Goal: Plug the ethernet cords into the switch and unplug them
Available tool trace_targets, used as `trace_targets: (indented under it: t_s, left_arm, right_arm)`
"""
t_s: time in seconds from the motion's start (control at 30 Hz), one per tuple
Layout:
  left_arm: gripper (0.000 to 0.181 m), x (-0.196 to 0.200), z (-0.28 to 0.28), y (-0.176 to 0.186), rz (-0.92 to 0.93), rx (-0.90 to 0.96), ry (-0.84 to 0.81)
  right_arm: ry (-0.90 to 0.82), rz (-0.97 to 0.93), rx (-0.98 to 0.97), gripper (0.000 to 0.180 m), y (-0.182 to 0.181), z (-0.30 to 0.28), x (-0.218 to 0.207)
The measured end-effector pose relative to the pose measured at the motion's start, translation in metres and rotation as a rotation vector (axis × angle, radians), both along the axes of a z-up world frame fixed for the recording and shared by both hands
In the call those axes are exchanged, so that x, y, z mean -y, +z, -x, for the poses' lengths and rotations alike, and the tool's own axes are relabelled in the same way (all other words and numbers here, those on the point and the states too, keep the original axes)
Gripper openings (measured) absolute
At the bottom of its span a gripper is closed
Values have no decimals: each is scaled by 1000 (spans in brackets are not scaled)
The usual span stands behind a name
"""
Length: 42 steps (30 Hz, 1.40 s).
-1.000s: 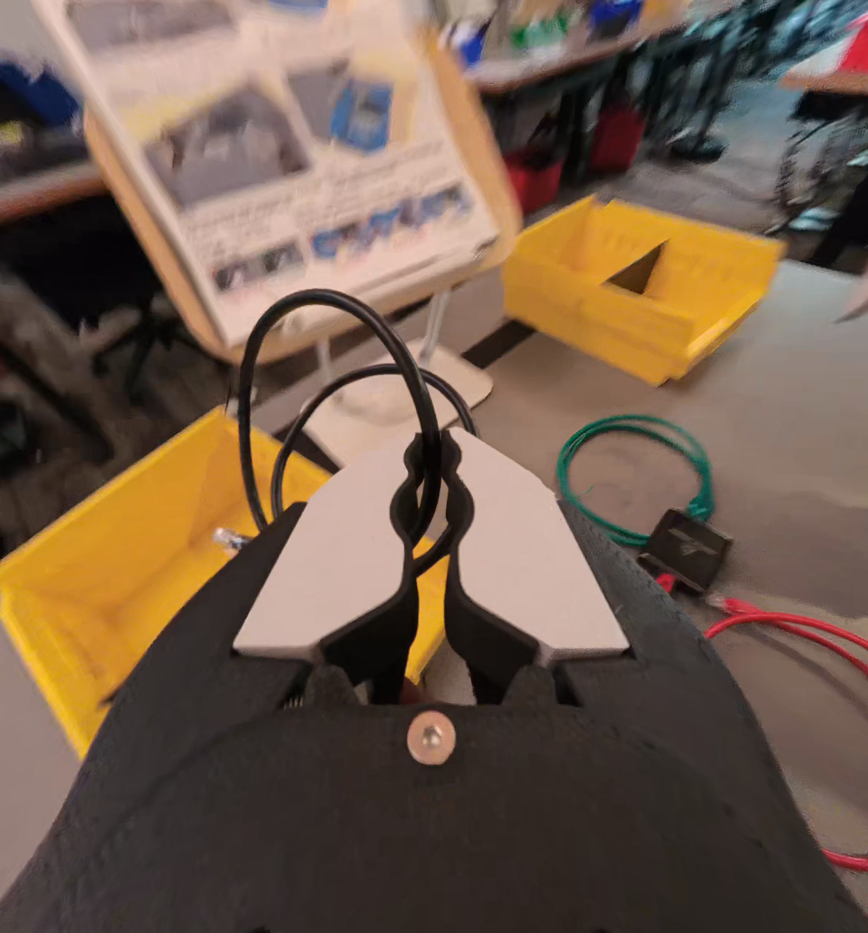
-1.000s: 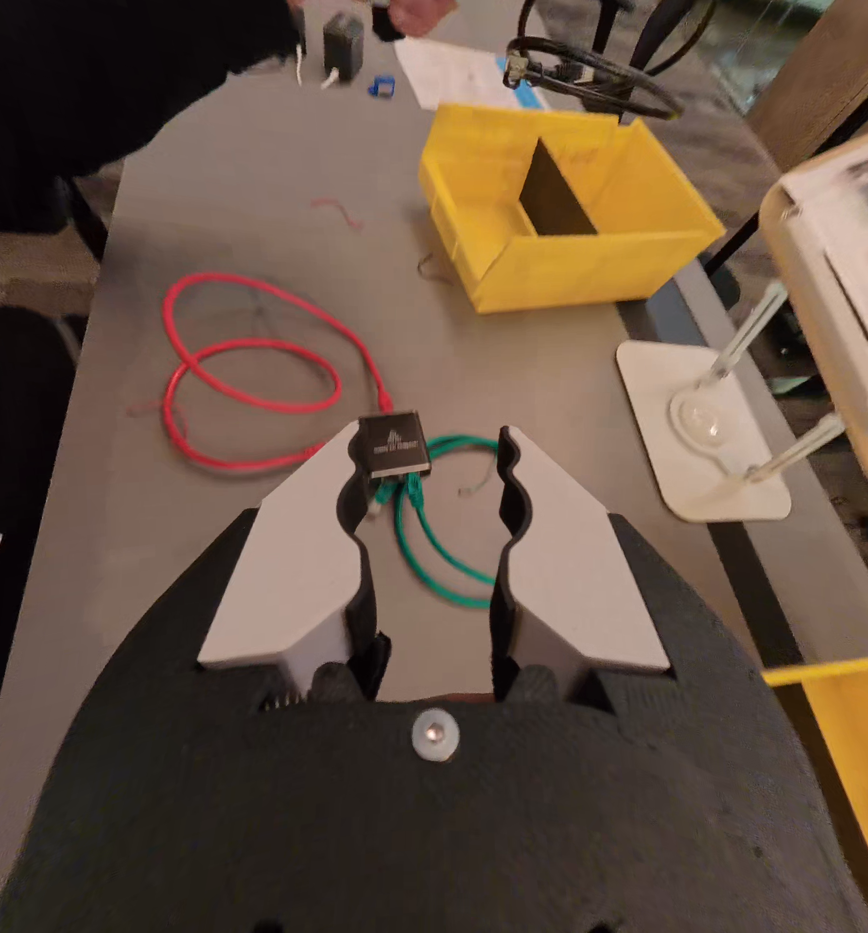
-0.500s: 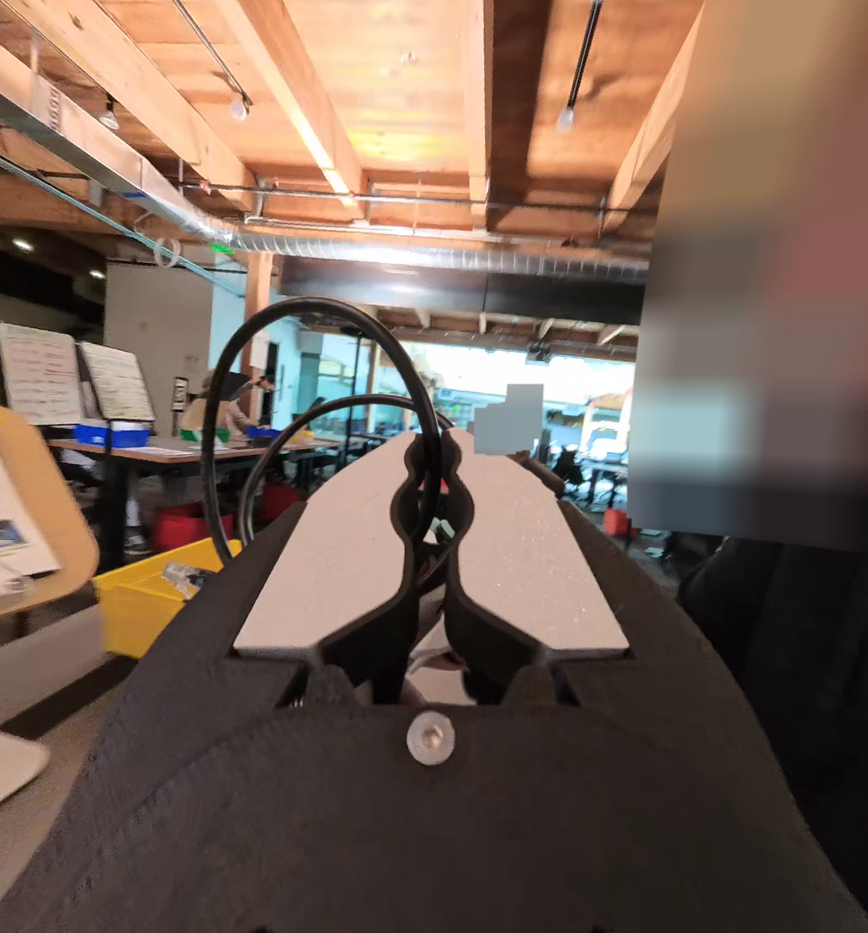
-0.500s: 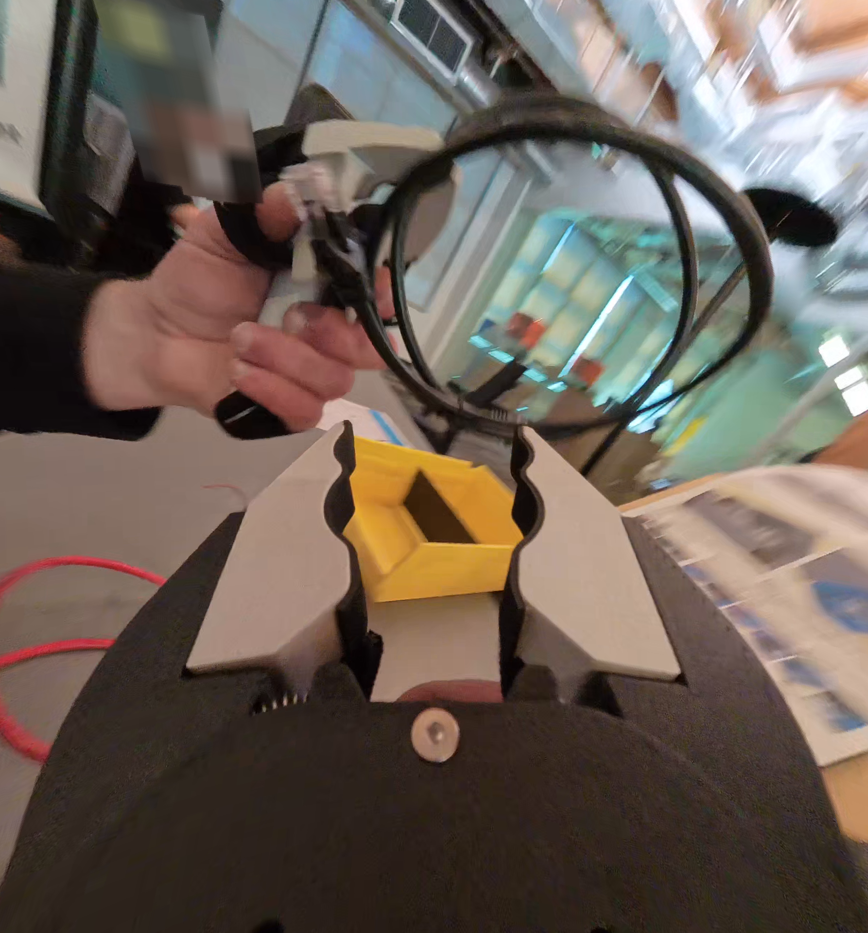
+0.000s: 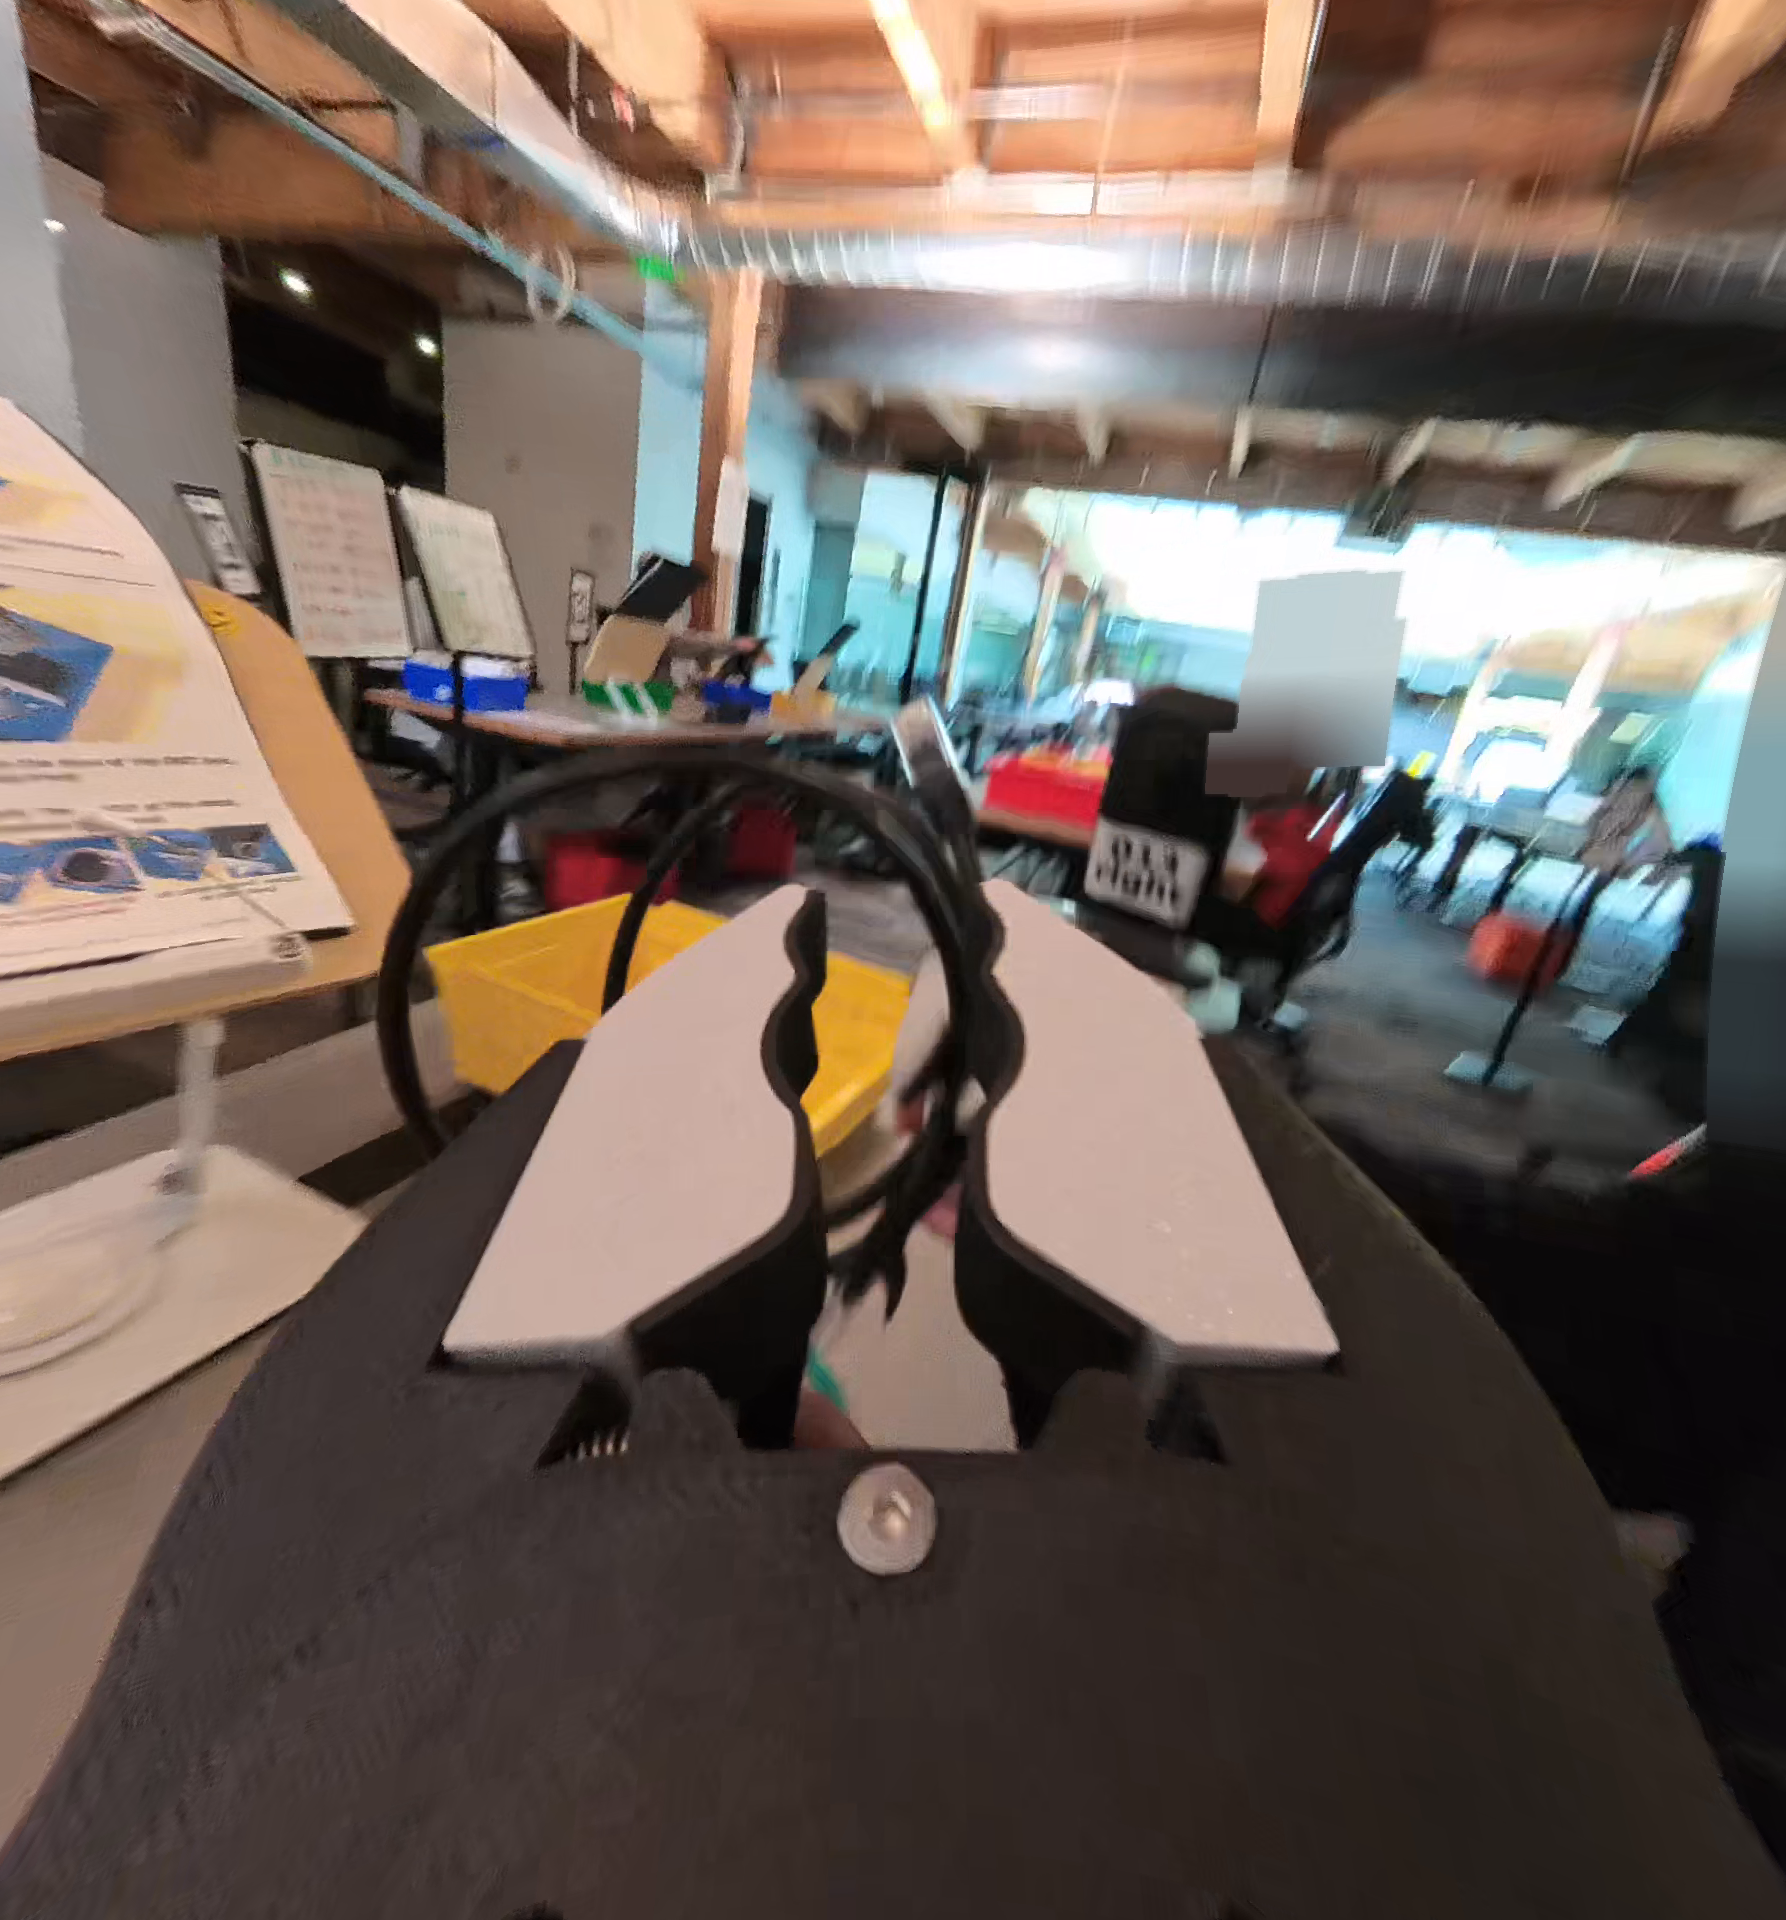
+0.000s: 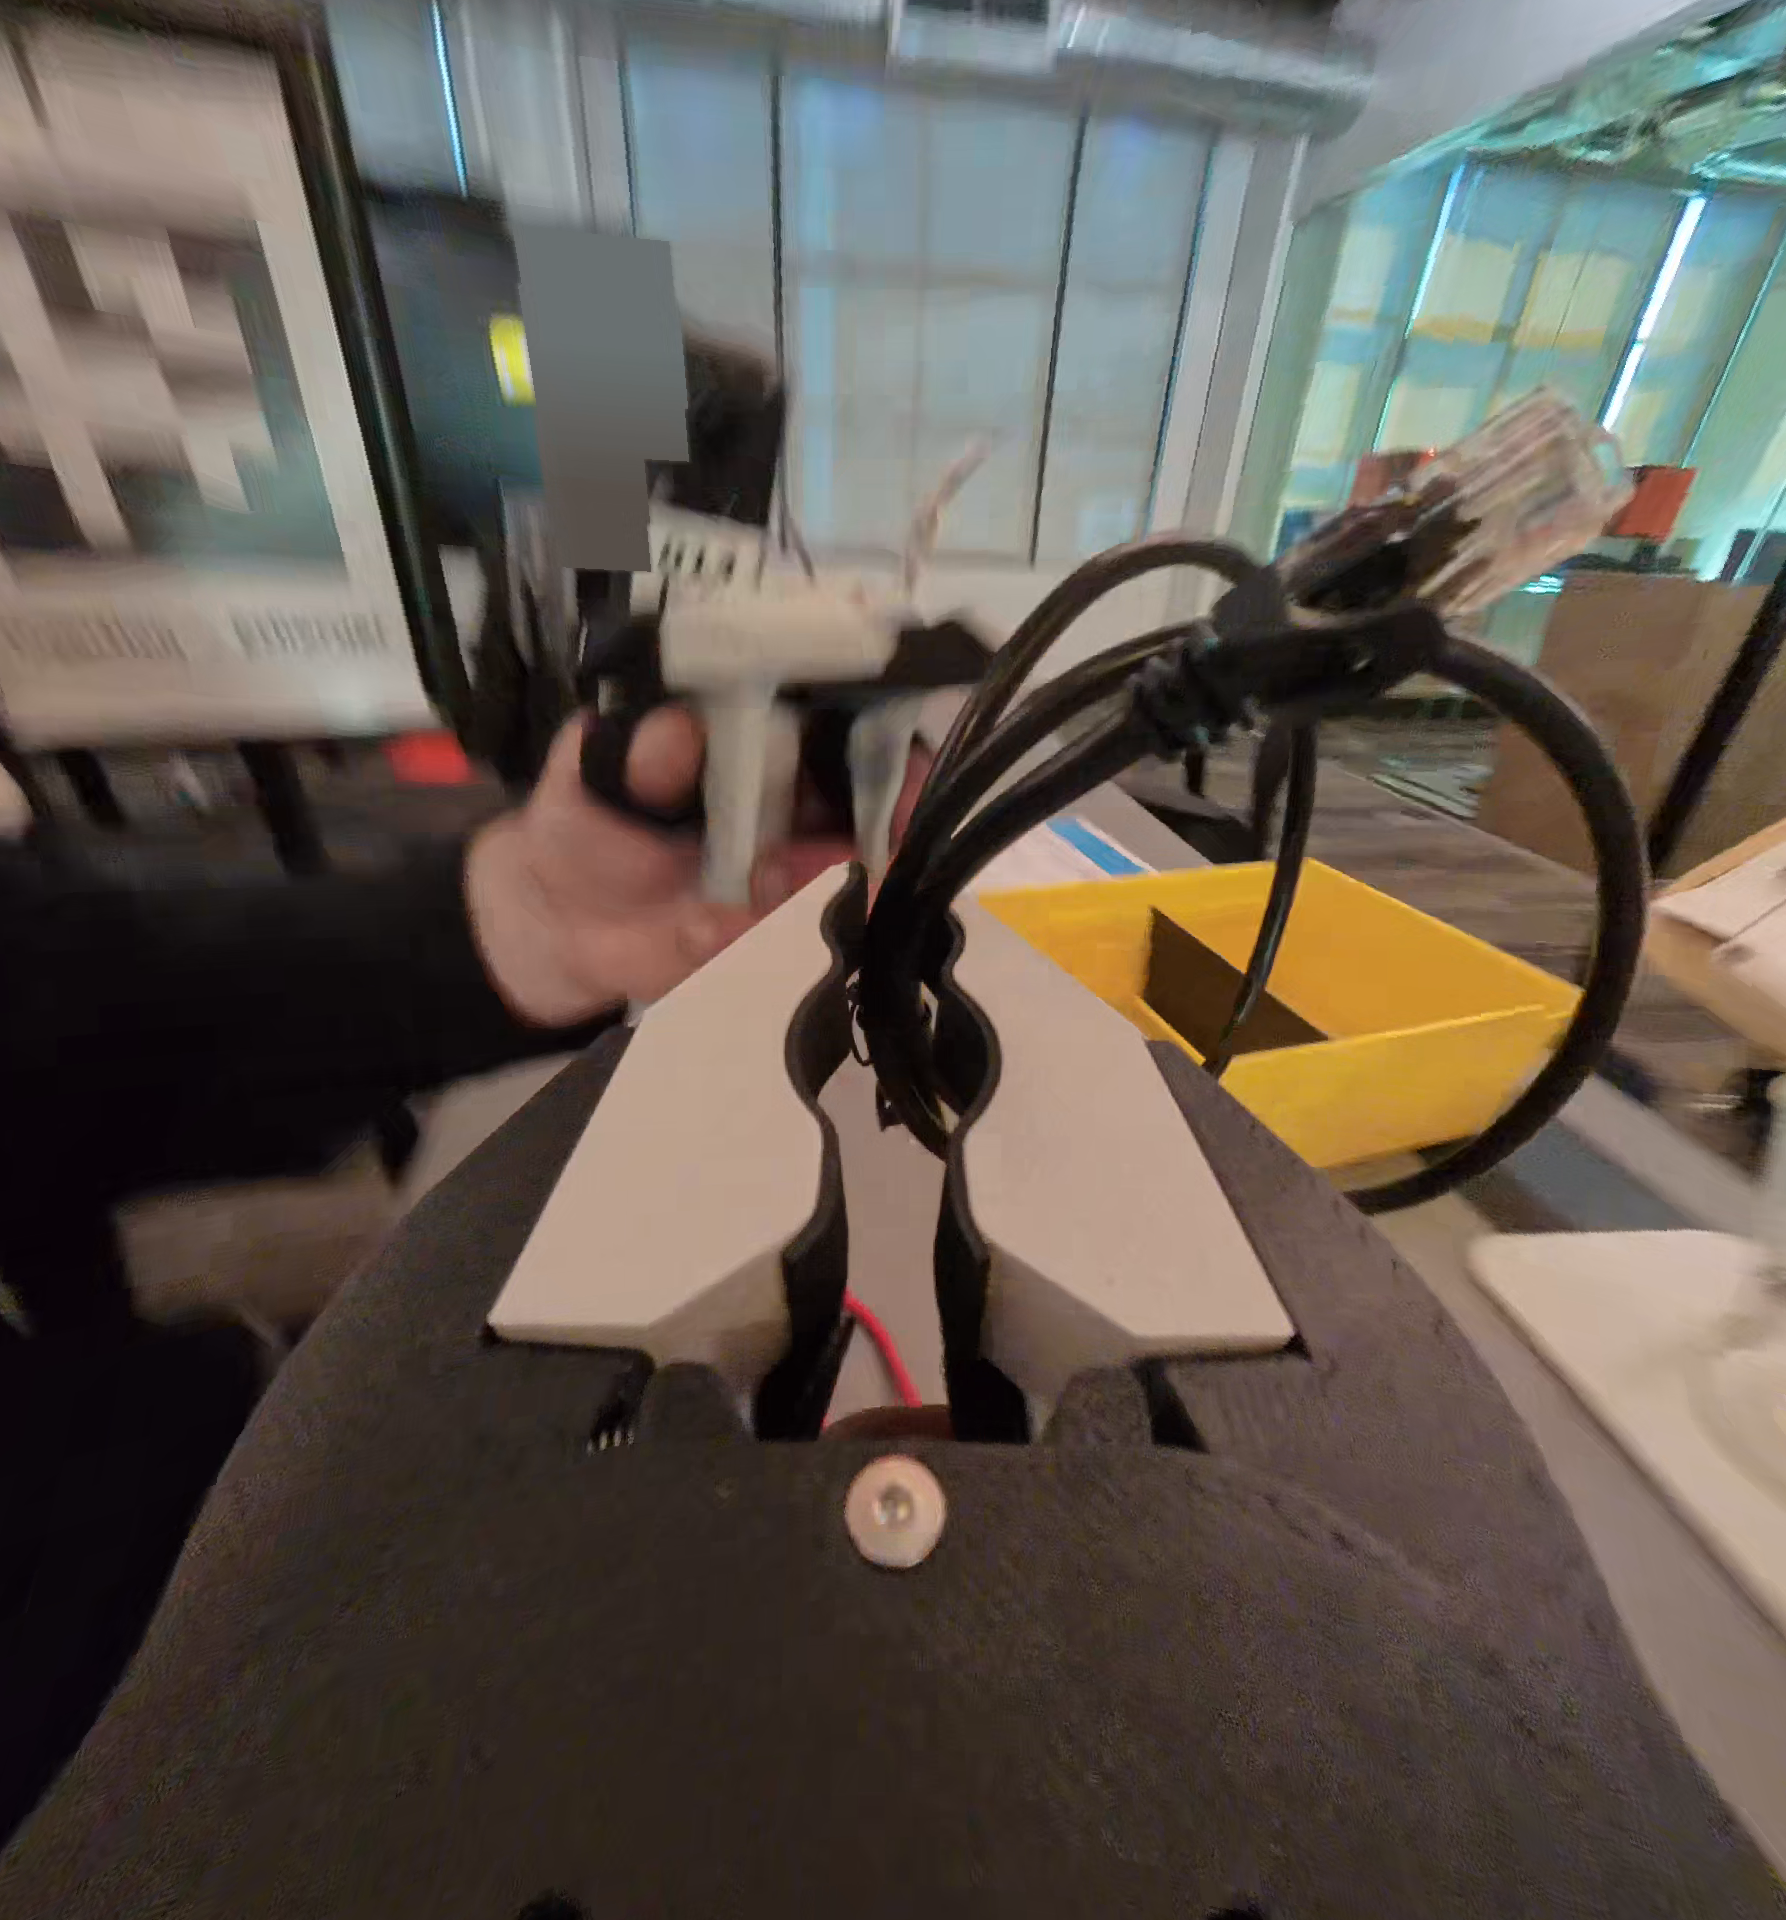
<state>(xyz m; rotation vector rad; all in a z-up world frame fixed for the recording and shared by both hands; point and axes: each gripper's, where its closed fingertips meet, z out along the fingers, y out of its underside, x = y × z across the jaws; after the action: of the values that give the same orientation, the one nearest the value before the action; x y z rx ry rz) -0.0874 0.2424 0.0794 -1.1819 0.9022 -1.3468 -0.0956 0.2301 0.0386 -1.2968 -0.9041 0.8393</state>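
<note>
Gripping the coiled black ethernet cord [image 6: 1273,665] in the right gripper [image 6: 894,1023], jaws clamped on it. Holding the left gripper [image 5: 899,966] with jaws apart, cord loop passing between. Hovering above a grey table [image 6: 1616,1475] in a timber-ceilinged workshop, near a yellow bin [image 6: 1388,997].

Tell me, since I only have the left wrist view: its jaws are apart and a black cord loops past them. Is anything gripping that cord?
Observer: Yes. The right wrist view shows the right gripper shut on the cord where its strands run together.
Reviewer: Any plug in sight?
Observer: A clear plug sticks out at the top of the coil, in the air and plugged into nothing.
Reviewer: Is the coil undone?
Observer: No. A black tie is wrapped around the strands near the plug.
</note>
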Motion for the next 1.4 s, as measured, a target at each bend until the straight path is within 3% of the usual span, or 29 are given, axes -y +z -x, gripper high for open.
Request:
trace_targets:
  t_s: [0.1,0.23,0.33,0.4,0.43,0.47,0.53,0.57,0.63,0.77,0.97,1.4]
  left_arm:
    - [42,10,-12,-24,-197,-179,36]
    - [56,21,-30,-38,-358,-278,80]
    - [36,14,-39,-47,-552,-389,238]
    - [14,12,-42,-51,-569,-426,268]
    - [13,10,-41,-51,-575,-421,289]
    - [12,11,-40,-50,-579,-403,291]
    - [11,9,-36,-46,-573,-375,314]
    - [10,7,-33,-44,-586,-372,323]
    - [10,10,-31,-41,-638,-369,316]
    - [10,16,-35,-45,-714,-392,312]
    - [9,25,-42,-51,-762,-394,279]
    - [14,42,-41,-28,-696,-246,218]
  right_arm:
    - [86,143,-314,6,28,-21,-3]
    - [149,237,-447,6,38,-33,-4]
    - [211,287,-483,6,39,-28,0]
    - [244,301,-472,6,38,-20,5]
    - [241,303,-466,7,38,-18,5]
    - [226,301,-445,12,37,-16,4]
    - [162,295,-364,51,32,-17,-1]
    - [134,274,-356,52,33,-22,-4]
    - [145,249,-445,36,46,-39,-3]
    - [169,270,-549,24,58,-60,-4]
    - [184,245,-566,7,68,-57,4]
    - [232,191,-671,4,87,-65,15]
